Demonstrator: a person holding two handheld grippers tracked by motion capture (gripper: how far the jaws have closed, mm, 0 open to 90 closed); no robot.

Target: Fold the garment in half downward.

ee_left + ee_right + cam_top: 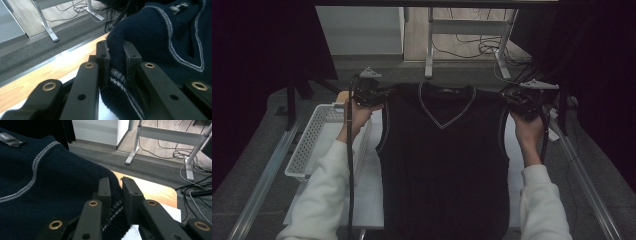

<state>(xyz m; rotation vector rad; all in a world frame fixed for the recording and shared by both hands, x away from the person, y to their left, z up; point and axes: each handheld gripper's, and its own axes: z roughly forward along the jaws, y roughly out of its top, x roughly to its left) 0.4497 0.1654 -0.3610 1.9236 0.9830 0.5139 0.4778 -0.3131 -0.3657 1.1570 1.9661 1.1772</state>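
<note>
A dark knitted vest (442, 160), ribbed and matt with pale woven trim, is seen. The fingers (103, 56) are made of matt black plastic set with brass-coloured rivets. The tabletop (50, 72) is finished in smooth wood grain. A white perforated plastic basket (312, 140) is seen at its left edge.

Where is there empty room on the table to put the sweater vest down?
The vest, pinched at its shoulders by the left gripper and right gripper, covers the table's middle. Bare strips lie between vest and white basket, and along the right edge.
</note>
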